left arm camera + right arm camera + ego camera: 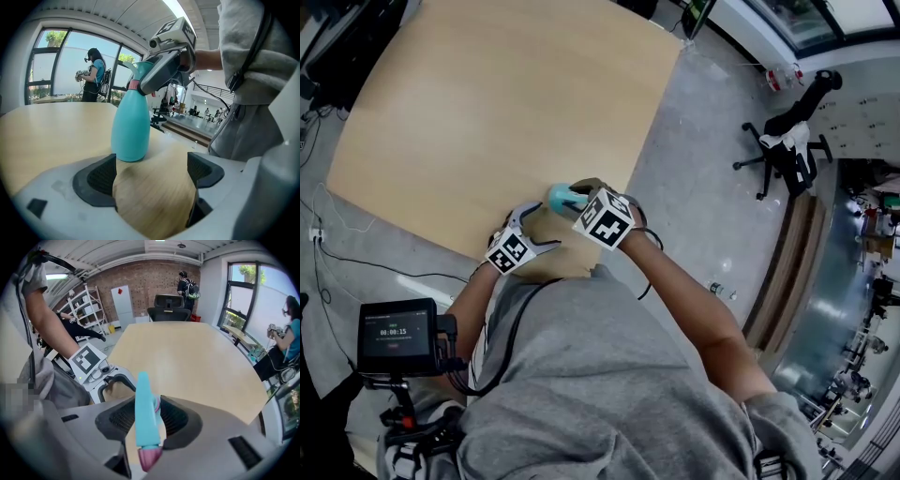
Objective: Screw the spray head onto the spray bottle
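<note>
The left gripper (152,174) is wide open w/ nothing in it; the bottle (131,126) stands on the counter (56,126) just ahead of it. The right gripper (150,420) pinches the spray head (146,404), which sits on the bottle's neck. Prob. mid-screwing; tightness can't be judged. No brand or label is readable on the bottle, and the screen (397,335) digits are too small to read.

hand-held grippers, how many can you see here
2. The left hand-held gripper is open at the table's near edge, just short of the bottle. The right hand-held gripper is shut on the spray head atop that bottle. None seems hidden.
</note>
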The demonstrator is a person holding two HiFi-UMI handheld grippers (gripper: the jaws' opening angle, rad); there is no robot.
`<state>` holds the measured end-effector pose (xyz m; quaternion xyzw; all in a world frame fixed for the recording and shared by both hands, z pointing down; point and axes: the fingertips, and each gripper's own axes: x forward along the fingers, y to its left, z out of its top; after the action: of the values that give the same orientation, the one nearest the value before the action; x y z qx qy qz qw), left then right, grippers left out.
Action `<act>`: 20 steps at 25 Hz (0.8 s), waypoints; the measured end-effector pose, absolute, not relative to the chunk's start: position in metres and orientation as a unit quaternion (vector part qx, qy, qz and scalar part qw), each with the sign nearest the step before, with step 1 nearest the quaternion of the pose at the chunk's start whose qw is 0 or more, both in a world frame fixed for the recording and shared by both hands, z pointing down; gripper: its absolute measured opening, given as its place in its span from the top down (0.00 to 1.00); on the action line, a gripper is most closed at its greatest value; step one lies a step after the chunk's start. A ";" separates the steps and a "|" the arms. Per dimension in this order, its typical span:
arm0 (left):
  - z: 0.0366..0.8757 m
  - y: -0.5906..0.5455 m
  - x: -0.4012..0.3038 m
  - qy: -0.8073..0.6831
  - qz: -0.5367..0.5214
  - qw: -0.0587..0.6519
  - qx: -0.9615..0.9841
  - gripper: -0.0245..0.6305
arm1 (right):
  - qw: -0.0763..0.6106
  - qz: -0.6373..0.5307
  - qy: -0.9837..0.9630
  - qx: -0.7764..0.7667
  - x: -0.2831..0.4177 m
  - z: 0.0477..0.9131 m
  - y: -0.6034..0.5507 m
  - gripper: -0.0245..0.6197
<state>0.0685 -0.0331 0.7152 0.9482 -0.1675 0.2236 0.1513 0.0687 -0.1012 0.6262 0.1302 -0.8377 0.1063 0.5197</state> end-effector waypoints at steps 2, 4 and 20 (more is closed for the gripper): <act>0.718 -0.030 0.068 -0.164 0.226 0.153 0.948 0.24 | 0.513 0.114 -0.840 0.132 0.068 0.628 -0.101 0.73; 0.720 -0.027 0.069 -0.163 0.227 0.154 0.948 0.24 | 0.506 0.123 -0.843 0.135 0.068 0.629 -0.100 0.74; 0.731 -0.018 0.055 -0.180 0.238 0.168 0.940 0.50 | 0.478 0.138 -0.856 0.141 0.058 0.633 -0.095 0.73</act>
<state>0.0553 -0.0177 0.7306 0.9396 -0.1801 0.2380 0.1675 0.0579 -0.0952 0.6325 0.1409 -0.8557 0.1382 0.4784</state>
